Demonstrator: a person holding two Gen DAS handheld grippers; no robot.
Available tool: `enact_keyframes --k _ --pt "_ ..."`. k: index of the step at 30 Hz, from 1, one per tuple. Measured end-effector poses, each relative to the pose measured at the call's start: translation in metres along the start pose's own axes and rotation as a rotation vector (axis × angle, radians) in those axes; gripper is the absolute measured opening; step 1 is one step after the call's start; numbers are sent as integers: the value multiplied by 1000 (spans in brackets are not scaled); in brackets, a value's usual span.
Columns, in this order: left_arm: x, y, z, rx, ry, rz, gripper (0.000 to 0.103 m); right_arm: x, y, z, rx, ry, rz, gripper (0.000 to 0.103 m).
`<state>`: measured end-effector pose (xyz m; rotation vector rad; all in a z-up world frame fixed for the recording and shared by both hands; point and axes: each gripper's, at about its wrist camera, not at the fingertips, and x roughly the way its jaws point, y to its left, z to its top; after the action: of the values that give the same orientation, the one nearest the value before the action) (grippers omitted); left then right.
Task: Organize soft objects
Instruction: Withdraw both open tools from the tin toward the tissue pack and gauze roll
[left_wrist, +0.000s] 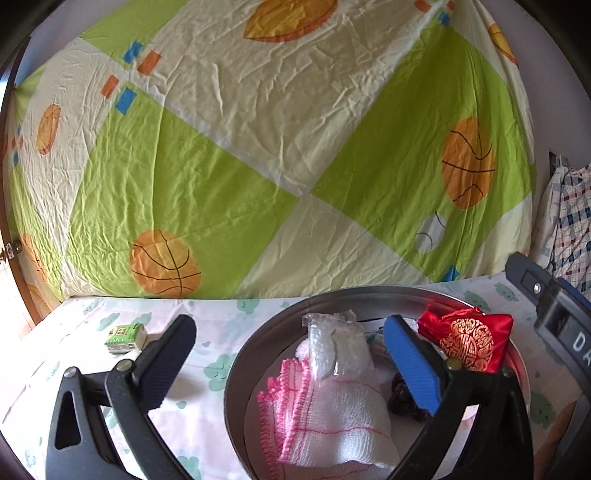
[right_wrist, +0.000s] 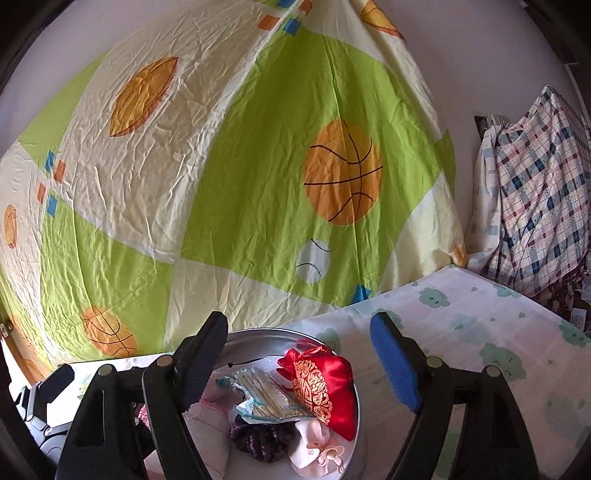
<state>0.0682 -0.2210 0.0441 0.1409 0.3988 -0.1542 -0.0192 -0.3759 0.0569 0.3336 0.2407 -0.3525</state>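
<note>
The small green pack (left_wrist: 125, 338) is seen lying on the bed sheet (left_wrist: 207, 317), outside the round metal tin (left_wrist: 236, 373), just beyond the left gripper (left_wrist: 288, 354). Its fingers are spread wide and empty, as are those of the right gripper (right_wrist: 303, 365), which is poised over the tin farther off.

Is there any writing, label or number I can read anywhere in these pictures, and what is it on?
"DA": white letters on the other claw's dark body at the left view's right edge; the rest is cut off.
Red pouch: a gold ornamental emblem, not readable as text.
Small green box on the sheet: print too small to read.
Nothing else legible.
</note>
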Motion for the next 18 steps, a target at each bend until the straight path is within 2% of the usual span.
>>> enact_keyframes --k 4,10,18 --pt "-10 9 -14 1 -44 -4 102 -3 2 -6 -27 -24 -23 81" --pt "-17 23 -29 -8 -79 11 102 -11 11 -14 -21 -64 -13 81" --pt "-18 40 -40 -53 -106 25 102 -21 18 -26 -54 -126 -70 82"
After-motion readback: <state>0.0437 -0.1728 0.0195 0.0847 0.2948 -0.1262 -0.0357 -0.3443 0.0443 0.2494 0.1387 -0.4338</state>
